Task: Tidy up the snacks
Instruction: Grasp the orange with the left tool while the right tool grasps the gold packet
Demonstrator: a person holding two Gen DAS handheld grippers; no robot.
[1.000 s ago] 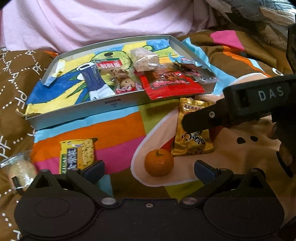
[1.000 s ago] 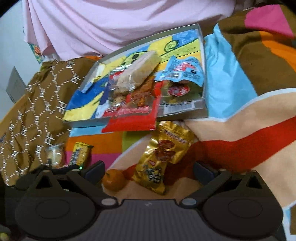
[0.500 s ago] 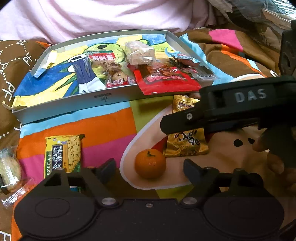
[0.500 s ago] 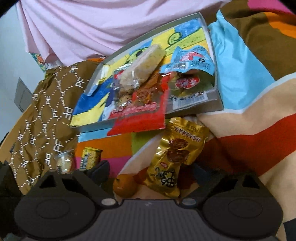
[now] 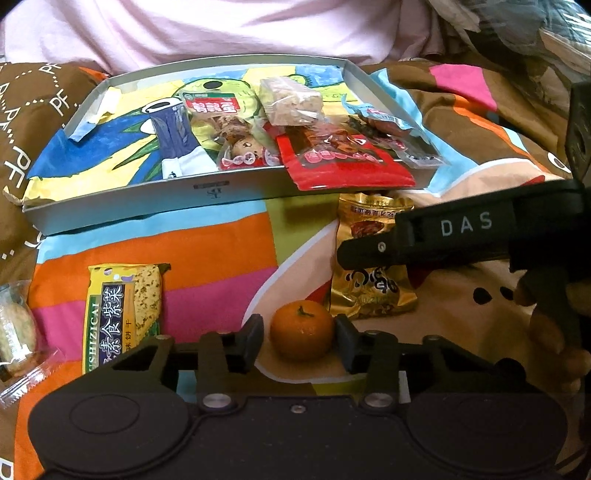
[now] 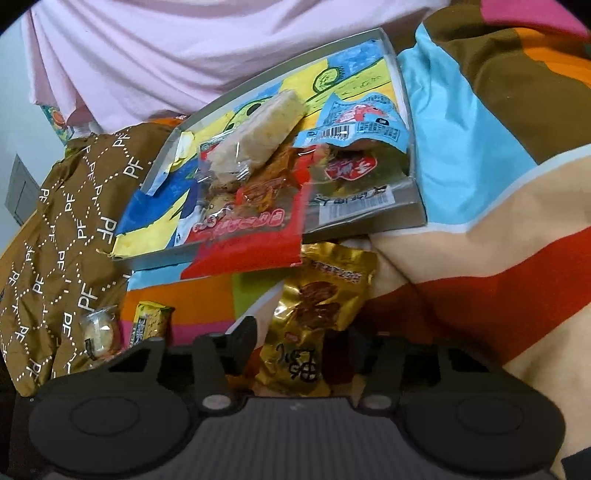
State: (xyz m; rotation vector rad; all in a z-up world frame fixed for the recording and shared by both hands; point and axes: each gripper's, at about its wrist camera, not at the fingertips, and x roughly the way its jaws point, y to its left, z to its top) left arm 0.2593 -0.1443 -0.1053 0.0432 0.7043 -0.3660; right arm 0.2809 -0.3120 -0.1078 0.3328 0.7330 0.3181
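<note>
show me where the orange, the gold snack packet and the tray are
orange (image 5: 301, 334), left wrist view, middle of its peel.
gold snack packet (image 6: 314, 314), right wrist view, on its printed front.
tray (image 5: 147, 201), left wrist view, on its grey near wall.

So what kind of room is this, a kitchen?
More likely a bedroom: the snacks lie on a bright patterned quilt, soft and rumpled, not a counter. A shallow tray rests on it, with pink bedding behind.

Left gripper (image 5: 299, 341) fingers closed in around orange (image 5: 301, 334); right gripper (image 6: 301, 349) fingers narrowed around gold packet (image 6: 314, 325).
</note>
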